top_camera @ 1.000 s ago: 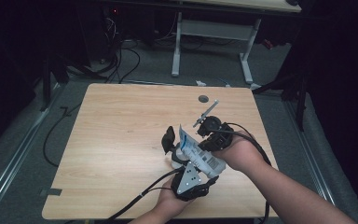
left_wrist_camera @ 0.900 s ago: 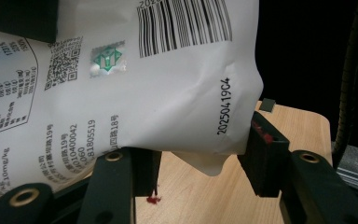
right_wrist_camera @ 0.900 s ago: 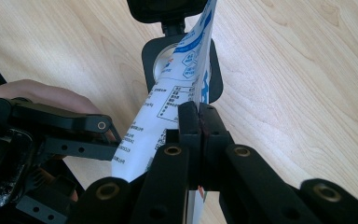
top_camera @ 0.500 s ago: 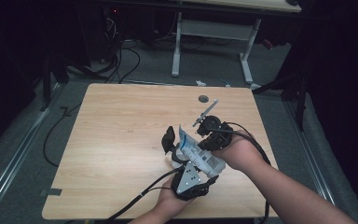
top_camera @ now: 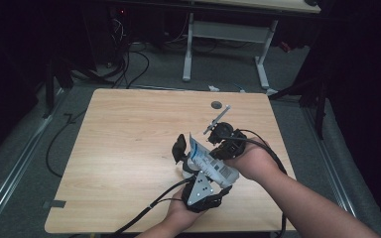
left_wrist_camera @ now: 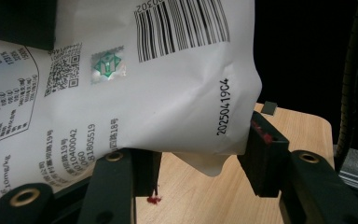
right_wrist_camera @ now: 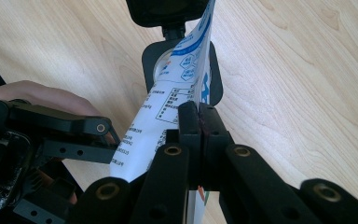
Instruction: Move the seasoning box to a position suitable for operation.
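A white pouch (top_camera: 211,166) with blue print and a barcode hangs over the wooden table (top_camera: 129,148) between both grippers. My left gripper (top_camera: 188,151) comes up from the near edge under its grey plate. Its jaws stand partly apart, and in the left gripper view the pouch (left_wrist_camera: 168,84) fills the gap, pressing against both pads of the left gripper (left_wrist_camera: 200,163). My right gripper (top_camera: 212,157) comes in from the right. In the right gripper view the right gripper (right_wrist_camera: 199,114) has its jaws closed together, pinching the edge of the pouch (right_wrist_camera: 177,88).
A small dark round thing (top_camera: 217,104) lies near the table's far edge. A tiny red spot (left_wrist_camera: 154,200) marks the wood below the pouch. Cables (top_camera: 129,69) run over the floor behind, by the white legs of another table (top_camera: 188,49).
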{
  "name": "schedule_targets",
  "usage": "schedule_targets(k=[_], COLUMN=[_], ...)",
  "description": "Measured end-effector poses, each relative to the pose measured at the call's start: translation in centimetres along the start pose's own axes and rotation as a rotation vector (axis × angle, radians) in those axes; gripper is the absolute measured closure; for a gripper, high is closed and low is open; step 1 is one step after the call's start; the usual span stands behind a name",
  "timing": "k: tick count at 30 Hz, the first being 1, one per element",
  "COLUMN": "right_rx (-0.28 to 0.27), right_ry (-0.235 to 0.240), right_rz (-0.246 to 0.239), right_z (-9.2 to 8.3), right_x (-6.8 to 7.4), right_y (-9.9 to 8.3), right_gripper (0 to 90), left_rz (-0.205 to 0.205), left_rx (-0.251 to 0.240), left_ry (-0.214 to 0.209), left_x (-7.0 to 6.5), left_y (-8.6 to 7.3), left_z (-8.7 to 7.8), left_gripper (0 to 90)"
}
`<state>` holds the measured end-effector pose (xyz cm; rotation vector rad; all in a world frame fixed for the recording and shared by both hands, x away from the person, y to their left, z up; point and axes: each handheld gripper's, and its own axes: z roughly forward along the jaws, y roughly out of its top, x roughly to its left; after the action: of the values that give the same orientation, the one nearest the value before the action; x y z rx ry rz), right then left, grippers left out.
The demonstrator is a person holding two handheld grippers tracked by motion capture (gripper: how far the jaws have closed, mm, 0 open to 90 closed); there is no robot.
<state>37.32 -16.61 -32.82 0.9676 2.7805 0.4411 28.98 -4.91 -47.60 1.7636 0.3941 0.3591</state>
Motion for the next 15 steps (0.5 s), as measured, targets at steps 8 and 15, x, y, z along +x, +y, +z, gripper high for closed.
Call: schedule_targets(k=[8, 15], right_rx=[-0.004, -0.006], right_ry=[-0.001, -0.003], right_rz=[-0.001, -0.002], right_z=[-0.1, -0.21], right_x=[-0.05, -0.08], right_y=[-0.02, 0.01], right_gripper=[90.0, 90.0], left_rz=[-0.002, 0.001], left_rx=[-0.005, -0.007], left_ry=[-0.003, -0.002], left_x=[-0.02, 0.03], left_y=[0.12, 0.18], left_z=[0.01, 0.01], left_gripper=[53.5, 53.5])
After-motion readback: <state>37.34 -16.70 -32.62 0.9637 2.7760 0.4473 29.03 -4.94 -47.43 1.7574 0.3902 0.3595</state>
